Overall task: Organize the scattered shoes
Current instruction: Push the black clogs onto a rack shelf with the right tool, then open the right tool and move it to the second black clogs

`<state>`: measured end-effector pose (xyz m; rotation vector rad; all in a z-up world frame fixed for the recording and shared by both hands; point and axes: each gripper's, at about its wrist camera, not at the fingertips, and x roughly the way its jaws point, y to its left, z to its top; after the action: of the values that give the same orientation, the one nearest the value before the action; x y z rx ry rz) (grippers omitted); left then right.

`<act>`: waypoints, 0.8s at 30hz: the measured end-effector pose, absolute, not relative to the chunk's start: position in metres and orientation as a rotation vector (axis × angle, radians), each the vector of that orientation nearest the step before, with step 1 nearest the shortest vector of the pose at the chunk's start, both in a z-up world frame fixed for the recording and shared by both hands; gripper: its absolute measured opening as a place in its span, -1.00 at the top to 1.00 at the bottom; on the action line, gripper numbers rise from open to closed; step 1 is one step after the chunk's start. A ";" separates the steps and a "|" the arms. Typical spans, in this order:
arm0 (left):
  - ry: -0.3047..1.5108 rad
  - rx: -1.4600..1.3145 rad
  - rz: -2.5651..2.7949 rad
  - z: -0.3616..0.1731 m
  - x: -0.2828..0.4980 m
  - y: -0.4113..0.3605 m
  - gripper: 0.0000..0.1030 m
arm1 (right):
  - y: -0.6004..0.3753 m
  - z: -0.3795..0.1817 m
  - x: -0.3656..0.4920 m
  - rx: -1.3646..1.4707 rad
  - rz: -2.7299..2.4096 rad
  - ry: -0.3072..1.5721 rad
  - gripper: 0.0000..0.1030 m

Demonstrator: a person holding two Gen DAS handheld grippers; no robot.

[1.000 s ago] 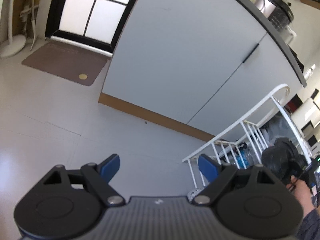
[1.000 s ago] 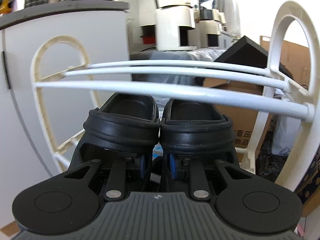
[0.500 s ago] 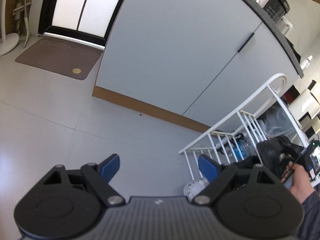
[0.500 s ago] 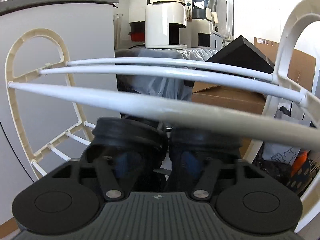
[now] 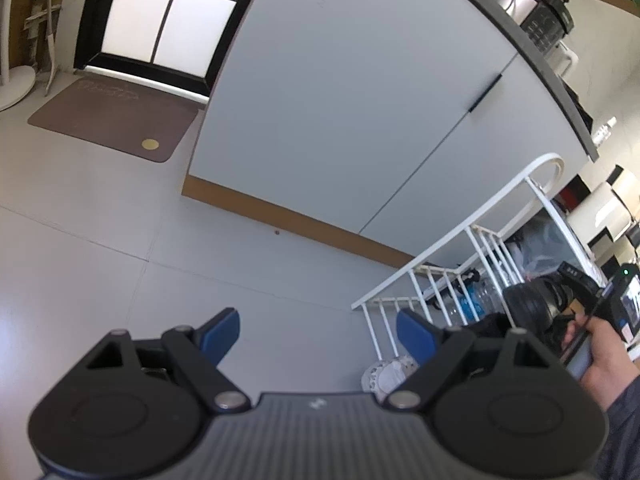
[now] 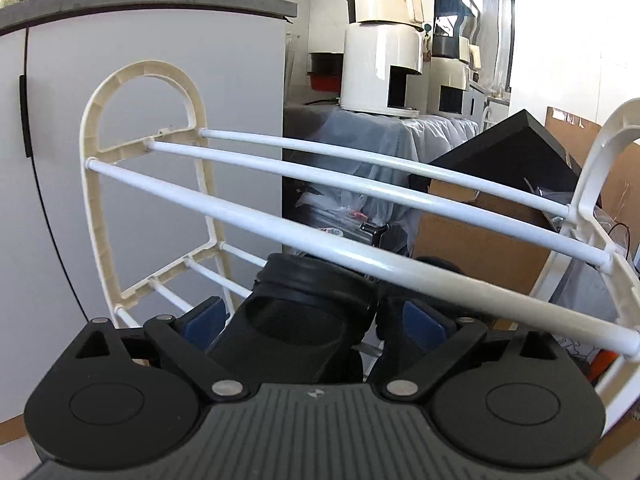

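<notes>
Right gripper [image 6: 316, 322] jaws just spread wide, blue pads clear of the pair of black clogs [image 6: 308, 308] resting on the white shoe rack [image 6: 328, 240] under its top rails, left gripper [image 5: 318, 330] jaws spread, empty above the grey floor [image 5: 100, 240]

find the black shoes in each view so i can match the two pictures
Left wrist view: the black shoes sit at the far right edge, by the white rack and just above the person's hand.
Right wrist view: the same shoes are low in the centre, under the front rail, on a lower shelf.
Shared landmark: the white shoe rack beside the grey cabinet.
</notes>
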<state>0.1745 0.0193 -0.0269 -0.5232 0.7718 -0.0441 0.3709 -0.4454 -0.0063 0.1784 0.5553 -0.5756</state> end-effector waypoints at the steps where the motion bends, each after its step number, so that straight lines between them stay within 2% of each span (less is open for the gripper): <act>1: 0.772 -0.521 -0.045 -0.027 0.174 0.020 -0.70 | -0.446 -0.005 0.369 0.205 -0.560 0.563 -0.92; 13: 0.751 -0.486 -0.013 -0.017 0.164 0.037 -0.70 | -0.433 0.026 0.314 0.274 -0.394 0.600 -0.92; 24: 0.705 -0.464 -0.019 0.006 0.144 0.059 -0.71 | -0.360 0.043 0.226 0.185 -0.122 0.627 -0.91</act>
<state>0.1442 0.0595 0.0062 -0.4642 0.7053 -0.0192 0.2259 -0.3596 0.0431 0.1847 0.6266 -0.1224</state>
